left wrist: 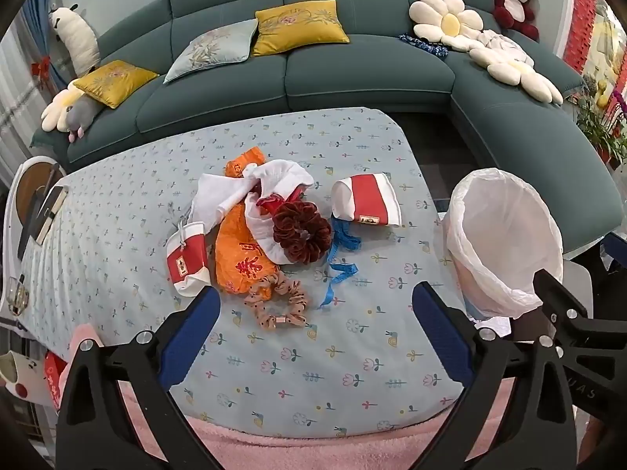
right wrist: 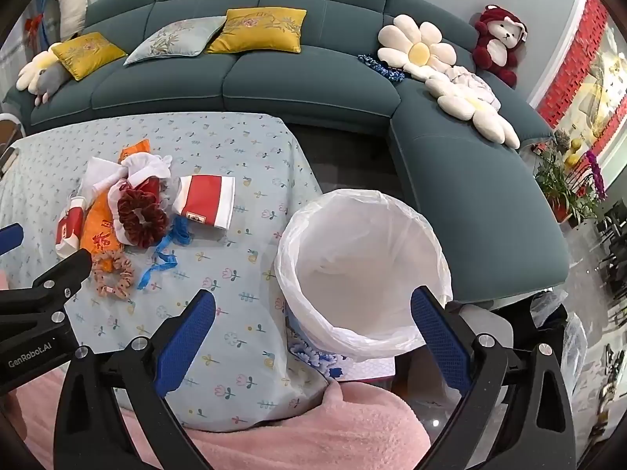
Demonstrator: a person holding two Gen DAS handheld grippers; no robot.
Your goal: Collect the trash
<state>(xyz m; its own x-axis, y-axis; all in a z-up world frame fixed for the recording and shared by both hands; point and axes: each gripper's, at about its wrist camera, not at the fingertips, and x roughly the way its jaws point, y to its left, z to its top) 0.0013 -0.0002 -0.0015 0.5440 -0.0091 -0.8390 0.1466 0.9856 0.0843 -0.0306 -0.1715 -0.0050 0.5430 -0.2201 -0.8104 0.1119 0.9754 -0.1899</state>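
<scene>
Beyond the wide-open, empty left claw (left wrist: 315,299) lies the trash pile (left wrist: 266,227).

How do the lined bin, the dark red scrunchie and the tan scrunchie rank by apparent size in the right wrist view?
1. Lined bin, by far the largest, though it is also nearest the camera.
2. Dark red scrunchie.
3. Tan scrunchie, only slightly smaller; close call.

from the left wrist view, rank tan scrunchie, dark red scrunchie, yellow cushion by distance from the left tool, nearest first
1. tan scrunchie, just ahead of the left tool, centre
2. dark red scrunchie, farther up in the pile
3. yellow cushion, on the sofa behind
</scene>
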